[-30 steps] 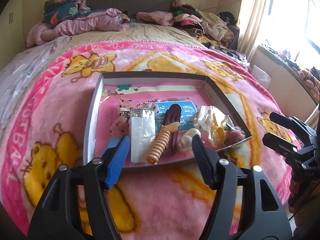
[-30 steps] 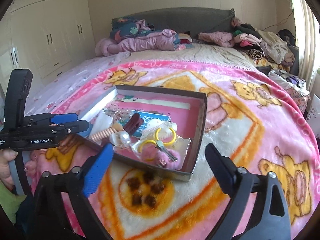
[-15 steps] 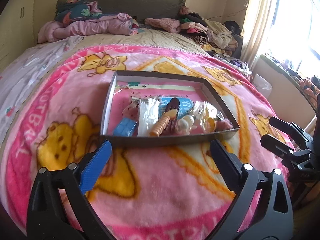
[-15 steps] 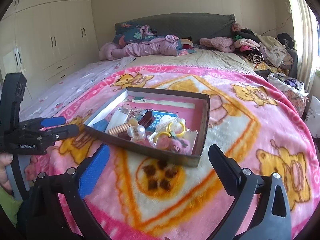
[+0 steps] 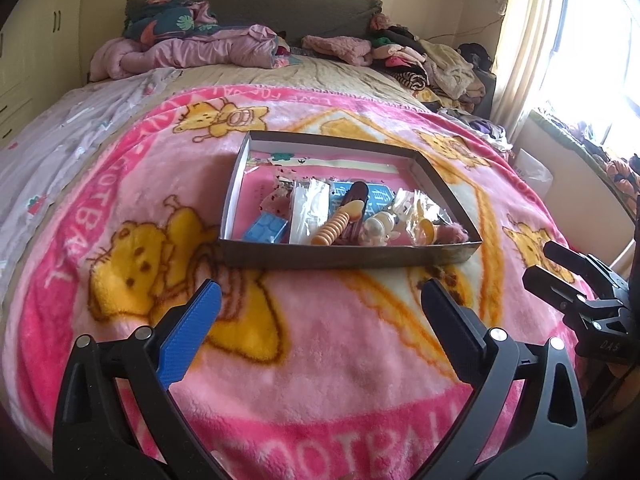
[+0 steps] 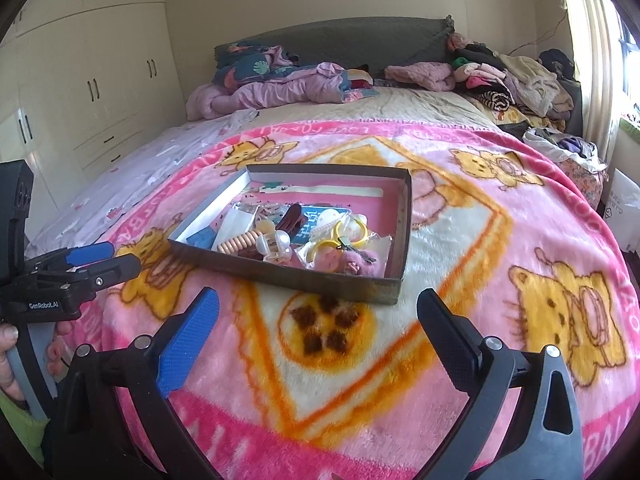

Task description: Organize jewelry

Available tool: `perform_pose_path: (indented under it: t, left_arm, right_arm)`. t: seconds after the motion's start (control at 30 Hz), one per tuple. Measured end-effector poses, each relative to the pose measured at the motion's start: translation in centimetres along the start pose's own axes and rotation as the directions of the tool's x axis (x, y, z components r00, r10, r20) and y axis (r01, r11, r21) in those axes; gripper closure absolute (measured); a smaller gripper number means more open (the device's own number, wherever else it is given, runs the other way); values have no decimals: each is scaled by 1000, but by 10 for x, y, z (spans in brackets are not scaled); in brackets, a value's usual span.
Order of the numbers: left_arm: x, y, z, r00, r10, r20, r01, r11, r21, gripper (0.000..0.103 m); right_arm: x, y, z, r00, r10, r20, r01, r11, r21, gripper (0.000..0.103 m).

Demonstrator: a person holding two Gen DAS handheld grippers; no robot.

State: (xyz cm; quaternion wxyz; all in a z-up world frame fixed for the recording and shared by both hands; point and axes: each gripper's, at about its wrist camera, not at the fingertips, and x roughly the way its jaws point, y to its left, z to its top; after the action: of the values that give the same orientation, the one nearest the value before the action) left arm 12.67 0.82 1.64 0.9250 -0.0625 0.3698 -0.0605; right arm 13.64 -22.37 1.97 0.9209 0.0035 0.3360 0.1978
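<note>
A shallow grey box with a pink floor (image 5: 344, 258) (image 6: 316, 278) lies on the pink blanket. It holds hair clips and trinkets: a spiral beige clip (image 5: 334, 229) (image 6: 236, 242), a brown clip (image 5: 354, 196), a blue block (image 5: 267, 227), clear packets, yellow rings (image 6: 346, 232) and a pink fluffy piece (image 6: 354, 260). My left gripper (image 5: 320, 304) is open and empty, hovering short of the box's near wall. My right gripper (image 6: 318, 312) is open and empty, off the box's near right corner. Each gripper shows in the other's view, the right one (image 5: 560, 268) and the left one (image 6: 108, 258).
The pink cartoon blanket (image 5: 320, 360) covers the near bed. Piled quilts (image 6: 280, 84) and clothes (image 6: 512, 76) lie at the headboard. A wardrobe (image 6: 92, 92) stands at left, a window and curtain (image 5: 532, 40) at right. A hand (image 6: 12, 356) holds the left gripper.
Both grippers have pulled back from the box toward the foot of the bed. The left gripper's fingers, over the box's near edge a second ago, have opened wider. The box's contents have not moved.
</note>
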Motion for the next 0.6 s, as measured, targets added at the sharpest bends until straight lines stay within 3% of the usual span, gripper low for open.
perform_pose_path:
  t: [0.6]
  left_arm:
    - [-3,-3,-3,1000,0,4,0,1000,8,11]
  right_arm:
    - [0,8,-4,1000,3,-14,-3,1000,-13,6]
